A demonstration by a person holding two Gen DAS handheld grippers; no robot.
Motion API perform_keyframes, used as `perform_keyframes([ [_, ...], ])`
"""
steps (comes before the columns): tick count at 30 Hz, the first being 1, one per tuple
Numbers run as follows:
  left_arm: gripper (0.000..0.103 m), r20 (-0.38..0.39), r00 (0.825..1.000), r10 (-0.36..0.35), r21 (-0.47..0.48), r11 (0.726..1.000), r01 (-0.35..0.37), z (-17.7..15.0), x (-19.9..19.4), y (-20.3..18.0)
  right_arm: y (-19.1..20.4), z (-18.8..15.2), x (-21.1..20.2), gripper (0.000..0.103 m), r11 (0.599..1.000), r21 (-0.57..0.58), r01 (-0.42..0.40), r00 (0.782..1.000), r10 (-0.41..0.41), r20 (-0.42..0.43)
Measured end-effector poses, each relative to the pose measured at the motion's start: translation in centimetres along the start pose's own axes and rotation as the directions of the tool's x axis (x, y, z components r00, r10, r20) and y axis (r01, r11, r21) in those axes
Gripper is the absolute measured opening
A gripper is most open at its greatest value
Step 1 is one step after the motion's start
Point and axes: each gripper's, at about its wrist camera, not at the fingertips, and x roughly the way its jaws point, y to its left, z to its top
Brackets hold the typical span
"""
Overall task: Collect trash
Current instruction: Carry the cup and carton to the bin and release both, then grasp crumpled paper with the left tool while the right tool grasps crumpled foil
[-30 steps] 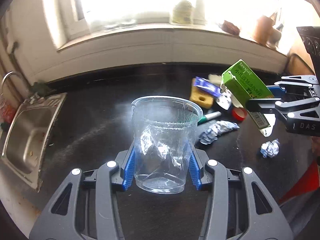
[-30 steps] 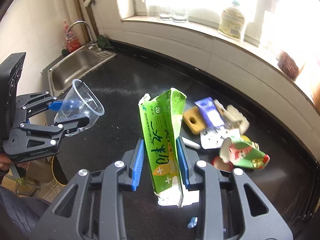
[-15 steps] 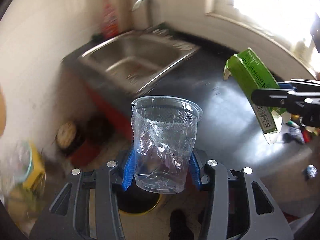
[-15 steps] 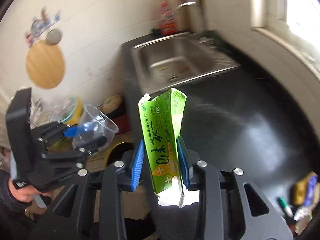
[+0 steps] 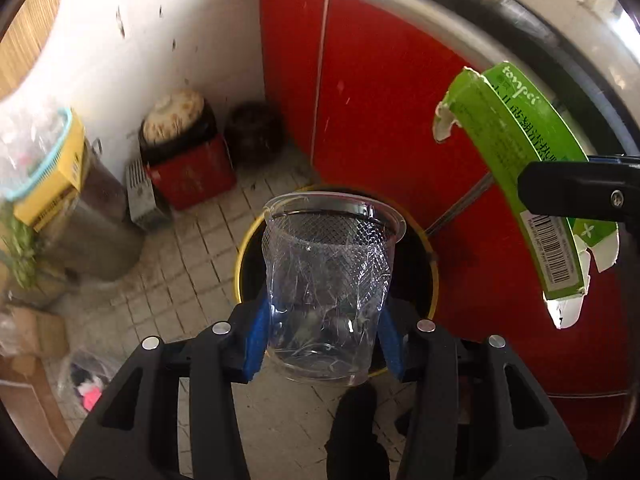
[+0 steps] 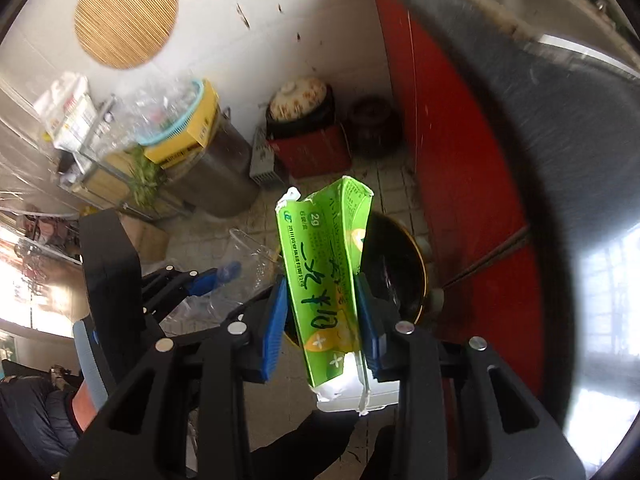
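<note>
Blue-padded fingers [image 5: 256,336] of the left gripper [image 5: 324,334] clamped on a crumpled clear plastic cup [image 5: 328,300], held upright at lower centre of the left wrist view, mouth up, pads pressing its lower sides. Directly behind and below the cup, a yellow-rimmed black trash bin [image 5: 434,276] on the tiled floor [image 5: 192,264], mostly hidden by the cup. At the right edge of the same view, a torn green carton [image 5: 516,152] slanting from upper centre-right down to lower right, gripped across its middle by a black finger of the right gripper [image 5: 580,192].

Seen from the right wrist view: right gripper [image 6: 322,320] closed on the green carton [image 6: 324,276] at centre frame, blue pads [image 6: 274,328] on both faces, torn white end at the bottom. Bin [image 6: 400,264] just behind the carton, to its right. Left gripper [image 6: 212,280] with the cup [image 6: 248,256] at centre left, close beside the carton, contact not discernible.

Red cabinet doors [image 5: 392,120] filling upper centre and right. Against the white wall at upper left, a red crate [image 5: 192,172] carrying a lidded clay pot [image 5: 176,116], a dark jar [image 5: 256,132] beside it, and a steel drum [image 6: 224,176] under a yellow box [image 6: 188,132]. Round woven mat [image 6: 126,12] hanging at top left of the right wrist view
</note>
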Motion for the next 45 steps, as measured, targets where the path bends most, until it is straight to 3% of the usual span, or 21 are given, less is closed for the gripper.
perform_keyframes([
  [5,0.046,-0.018,1.000,-0.021,-0.022,1.000,0.021,-0.4,3.5,0.7,-0.6,0.6,4.9,0.034,1.000,0.003,0.023,0.999,-0.023,-0.043],
  [7,0.050,-0.024,0.999,-0.033,-0.023,0.999,0.033,-0.5,4.3,0.8,-0.8,1.1,6.0,0.036,1.000,0.003,0.024,0.998,-0.024,-0.051],
  [9,0.071,-0.035,0.998,-0.043,-0.039,0.998,0.042,-0.5,4.7,0.9,-1.1,1.4,6.5,0.045,1.000,0.001,0.026,0.997,-0.025,-0.066],
  [10,0.074,-0.039,0.999,-0.038,-0.044,0.998,0.036,-0.6,4.8,1.0,-0.9,1.6,6.6,0.050,1.000,-0.001,0.027,0.998,-0.027,-0.064],
  [12,0.077,-0.031,0.999,-0.019,-0.040,0.999,0.018,-0.6,4.3,1.3,-0.7,1.9,5.9,0.068,0.999,-0.008,0.036,0.998,-0.037,-0.049],
  [15,0.080,-0.028,1.000,0.000,-0.038,0.999,-0.001,-0.3,2.8,1.7,-0.3,2.1,4.1,0.069,0.999,-0.009,0.031,0.999,-0.031,-0.037],
  [17,0.080,-0.015,1.000,0.013,-0.030,0.999,-0.014,0.1,0.8,1.7,0.2,2.0,1.1,0.070,1.000,-0.015,0.020,1.000,-0.020,-0.008],
  [20,0.088,0.019,0.999,0.030,0.004,1.000,-0.030,0.8,-3.1,1.3,0.8,1.3,-4.8,0.080,1.000,-0.001,0.007,0.999,-0.007,0.052],
  [23,0.093,0.060,0.997,0.048,0.102,0.993,-0.054,1.8,-7.9,-1.0,0.2,-0.5,-12.2,0.086,0.999,0.027,0.016,0.991,-0.020,0.131],
  [25,0.096,0.099,0.994,0.040,0.186,0.981,-0.059,2.9,-11.6,-3.8,-0.9,-2.6,-17.6,0.090,0.996,0.064,0.066,0.977,-0.078,0.199],
  [29,0.096,0.141,0.988,-0.067,0.340,0.940,0.015,4.8,-16.5,-10.6,-4.2,-7.5,-25.7,0.095,0.962,0.198,0.188,0.932,-0.239,0.274],
  [31,0.096,0.155,0.971,-0.180,0.459,0.884,0.090,5.6,-18.6,-15.8,-6.1,-10.5,-29.0,0.095,0.925,0.298,0.238,0.900,-0.325,0.289],
  [33,0.096,0.137,0.950,-0.282,0.572,0.805,0.157,5.9,-20.2,-21.0,-8.1,-13.9,-32.4,0.095,0.867,0.417,0.273,0.860,-0.414,0.297],
  [35,0.096,0.101,0.908,-0.406,0.723,0.657,0.214,5.5,-22.4,-26.9,-9.6,-17.4,-35.3,0.095,0.794,0.525,0.306,0.815,-0.504,0.287],
  [37,0.096,0.058,0.873,-0.485,0.816,0.526,0.238,4.7,-23.8,-31.3,-10.9,-20.7,-37.3,0.095,0.723,0.615,0.315,0.774,-0.570,0.274],
  [38,0.096,0.025,0.852,-0.523,0.858,0.448,0.250,4.1,-24.6,-33.8,-11.6,-22.7,-38.5,0.095,0.676,0.662,0.323,0.750,-0.609,0.257],
  [40,0.096,-0.034,0.824,-0.566,0.902,0.337,0.269,2.7,-25.7,-37.2,-12.3,-26.0,-40.0,0.095,0.606,0.726,0.325,0.716,-0.659,0.230],
  [42,0.096,-0.092,0.803,-0.589,0.927,0.244,0.285,1.4,-26.4,-40.5,-13.2,-29.8,-41.5,0.095,0.525,0.790,0.317,0.692,-0.698,0.186],
  [45,0.096,-0.147,0.790,-0.595,0.940,0.163,0.298,-0.5,-26.7,-43.1,-13.8,-34.4,-43.1,0.095,0.442,0.840,0.313,0.662,-0.736,0.141],
])
